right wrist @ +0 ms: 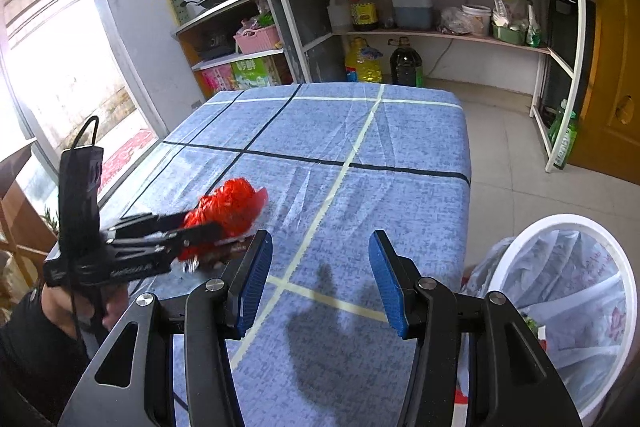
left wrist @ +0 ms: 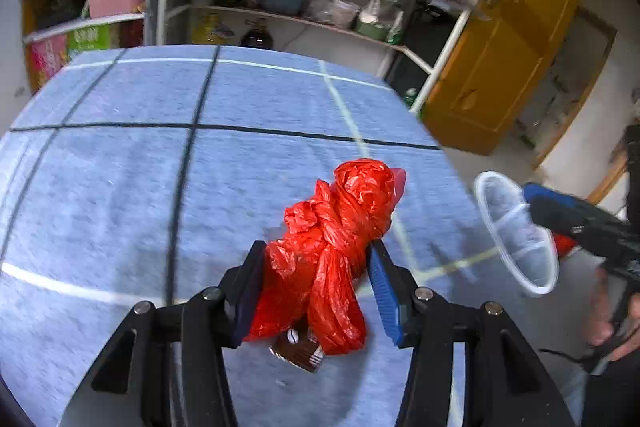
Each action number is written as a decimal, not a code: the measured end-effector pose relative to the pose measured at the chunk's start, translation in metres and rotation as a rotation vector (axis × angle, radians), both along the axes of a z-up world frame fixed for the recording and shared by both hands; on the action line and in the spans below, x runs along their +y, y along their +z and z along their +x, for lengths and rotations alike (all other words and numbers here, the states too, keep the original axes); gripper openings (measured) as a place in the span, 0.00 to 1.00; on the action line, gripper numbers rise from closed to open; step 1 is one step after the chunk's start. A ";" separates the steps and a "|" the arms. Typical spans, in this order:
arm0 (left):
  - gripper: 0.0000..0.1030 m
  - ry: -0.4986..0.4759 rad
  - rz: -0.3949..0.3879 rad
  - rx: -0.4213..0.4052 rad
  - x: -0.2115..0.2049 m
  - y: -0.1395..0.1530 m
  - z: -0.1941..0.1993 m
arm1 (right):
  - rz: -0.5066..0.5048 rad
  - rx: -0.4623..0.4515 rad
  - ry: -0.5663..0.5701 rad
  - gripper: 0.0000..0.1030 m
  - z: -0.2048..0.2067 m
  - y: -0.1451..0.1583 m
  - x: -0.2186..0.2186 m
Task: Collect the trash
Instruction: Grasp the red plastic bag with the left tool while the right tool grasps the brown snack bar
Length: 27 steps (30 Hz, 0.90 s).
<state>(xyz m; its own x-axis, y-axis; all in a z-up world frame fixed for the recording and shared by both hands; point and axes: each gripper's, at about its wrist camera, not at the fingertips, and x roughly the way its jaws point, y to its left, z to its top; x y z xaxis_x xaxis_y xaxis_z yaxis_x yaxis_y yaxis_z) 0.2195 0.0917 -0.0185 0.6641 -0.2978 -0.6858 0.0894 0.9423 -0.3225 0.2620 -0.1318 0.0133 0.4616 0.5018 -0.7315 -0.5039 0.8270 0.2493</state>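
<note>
A knotted red plastic bag [left wrist: 340, 227] sits between the blue pads of my left gripper [left wrist: 316, 267], and both pads press on its sides. A small brown packet [left wrist: 298, 349] pokes out under the bag, just above the blue checked tablecloth [left wrist: 120, 187]. From the right wrist view the left gripper [right wrist: 200, 223] and the red bag [right wrist: 232, 203] appear at the left, blurred by motion. My right gripper [right wrist: 320, 267] hovers over the tablecloth [right wrist: 360, 147] near its right edge, open, with nothing between its pads.
A white bin lined with a clear bag [right wrist: 568, 291] stands on the floor off the table's right edge, also visible as the bin [left wrist: 516, 231] beside the right gripper [left wrist: 580, 223]. Metal shelves with bottles [right wrist: 400, 27] stand behind the table. A yellow door [left wrist: 512, 47] is at right.
</note>
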 end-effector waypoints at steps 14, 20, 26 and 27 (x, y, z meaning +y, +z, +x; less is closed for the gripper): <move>0.51 0.178 0.024 -0.110 0.045 0.028 -0.033 | 0.013 0.239 0.061 0.50 -0.006 -0.046 0.072; 0.51 0.195 0.007 -0.133 0.060 0.032 -0.045 | -0.023 0.263 0.046 0.50 -0.003 -0.064 0.102; 0.51 0.213 0.006 -0.139 0.075 0.030 -0.053 | -0.070 0.233 0.023 0.50 0.000 -0.072 0.127; 0.51 0.216 0.007 -0.138 0.077 0.030 -0.054 | -0.078 0.224 0.023 0.50 0.000 -0.072 0.131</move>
<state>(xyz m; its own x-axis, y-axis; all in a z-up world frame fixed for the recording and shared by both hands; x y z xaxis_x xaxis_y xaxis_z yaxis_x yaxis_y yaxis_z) 0.1660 0.1689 0.0114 0.7992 -0.1347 -0.5857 -0.0710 0.9466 -0.3145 0.2621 -0.0011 -0.0585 0.2730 0.4481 -0.8512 -0.4620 0.8372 0.2926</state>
